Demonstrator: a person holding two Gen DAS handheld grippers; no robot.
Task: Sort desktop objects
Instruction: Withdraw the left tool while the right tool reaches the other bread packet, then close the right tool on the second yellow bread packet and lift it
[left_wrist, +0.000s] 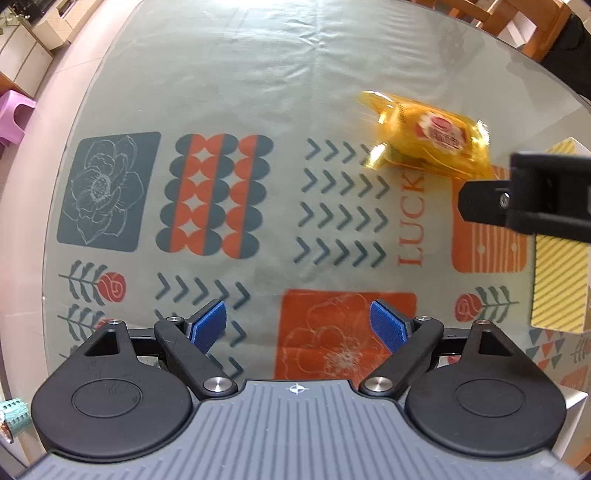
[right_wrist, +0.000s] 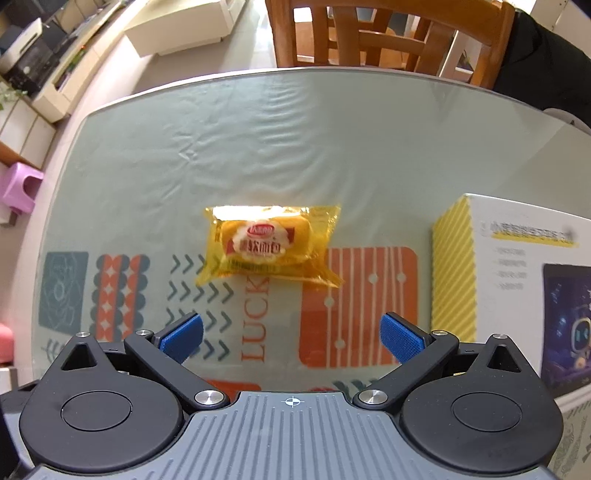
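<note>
Left wrist view: left gripper (left_wrist: 297, 325) jaws spread wide, nothing between them, hovering over the desk (left_wrist: 258, 92) with its patterned cloth under glass. Snack pack (left_wrist: 430, 136), yellow wrapper, lies on the desk ahead and to the right, well apart from the blue pads (left_wrist: 210, 323). Part of the right gripper (left_wrist: 524, 197) pokes in from the right edge, near the pack; its jaws can't be judged from here. Yellow-striped box (left_wrist: 557, 284) sits at the right edge.

Right wrist view: right gripper (right_wrist: 291, 338) jaws also apart, empty. Snack pack (right_wrist: 267, 247) sits flat on the desk (right_wrist: 295, 129) straight ahead, not touching the pads. Box (right_wrist: 517, 288) stands to the right of the pack, apart from it. Wooden chair (right_wrist: 388, 33) behind the far edge of the desk.
</note>
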